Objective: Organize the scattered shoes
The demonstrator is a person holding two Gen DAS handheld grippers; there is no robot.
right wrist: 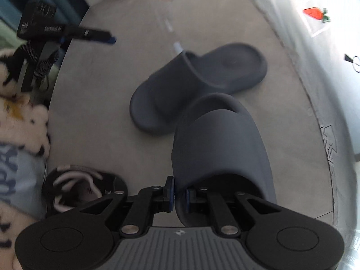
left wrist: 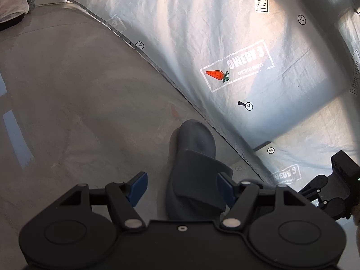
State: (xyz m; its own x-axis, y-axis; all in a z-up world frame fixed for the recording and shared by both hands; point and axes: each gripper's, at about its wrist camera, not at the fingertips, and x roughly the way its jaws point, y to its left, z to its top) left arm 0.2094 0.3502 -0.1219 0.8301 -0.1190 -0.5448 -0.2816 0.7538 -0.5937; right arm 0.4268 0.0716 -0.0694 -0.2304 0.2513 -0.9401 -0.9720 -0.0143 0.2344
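Step in hand: pairing the two grey slides. The right gripper [right wrist: 180, 196] is clenched on the rim of the held slide [right wrist: 221, 139], carried above the floor [right wrist: 94, 103]. The second slide [right wrist: 198, 83] lies on the floor near the edge of the printed sheet [right wrist: 326, 85]. The left gripper [left wrist: 182, 187] is released, its fingers either side of that slide without gripping it. Next move, as judged: set the held slide down parallel and just beside its mate. No containers are visible.
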